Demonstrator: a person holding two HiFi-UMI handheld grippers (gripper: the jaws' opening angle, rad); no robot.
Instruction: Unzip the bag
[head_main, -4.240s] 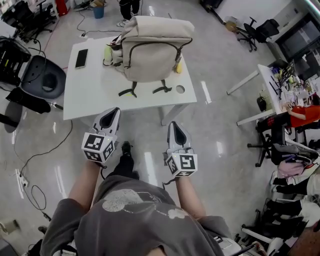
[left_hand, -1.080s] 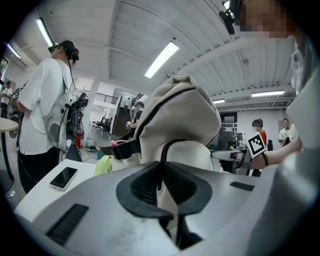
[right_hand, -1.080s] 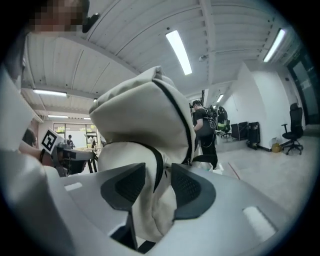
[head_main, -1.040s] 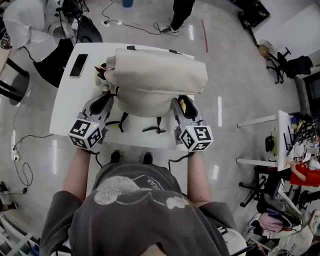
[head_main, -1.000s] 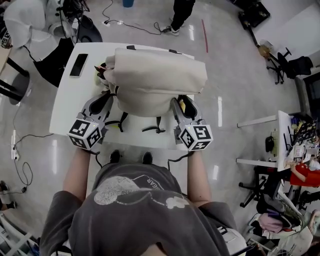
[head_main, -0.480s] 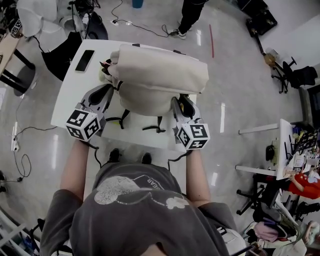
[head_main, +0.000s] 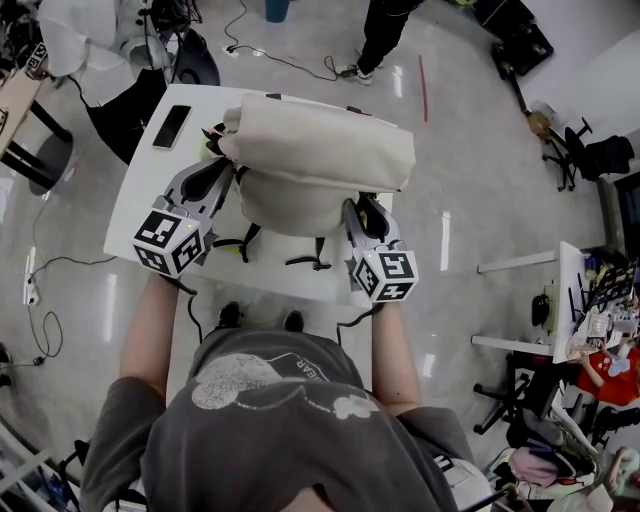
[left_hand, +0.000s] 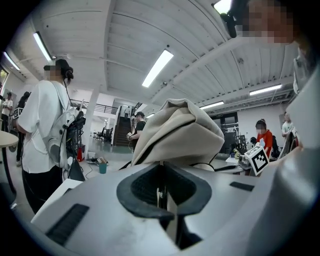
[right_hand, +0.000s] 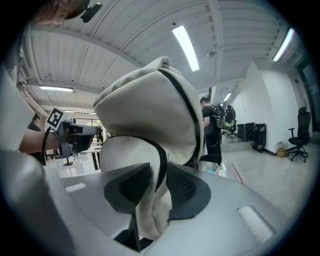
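A beige backpack (head_main: 315, 160) with black zip lines stands on the white table (head_main: 140, 215). My left gripper (head_main: 222, 172) is at the bag's left side. In the left gripper view the bag (left_hand: 180, 130) rises just beyond the left gripper (left_hand: 161, 172), whose jaws stand almost together on a small pale zipper pull (left_hand: 161, 192). My right gripper (head_main: 358, 208) is at the bag's lower right side. In the right gripper view the right gripper (right_hand: 159, 175) pinches a fold of the bag's fabric (right_hand: 152, 210) with a black seam.
A black phone (head_main: 172, 126) lies at the table's far left corner. Black straps (head_main: 305, 258) trail from the bag toward the near edge. A person (head_main: 385, 30) stands beyond the table, another in a white shirt (left_hand: 47, 130) at its left. A dark chair (head_main: 130, 100) stands by the left side.
My left gripper has crept a little forward along the bag's left side. The right gripper stays at the bag's right side. The bag has not moved.
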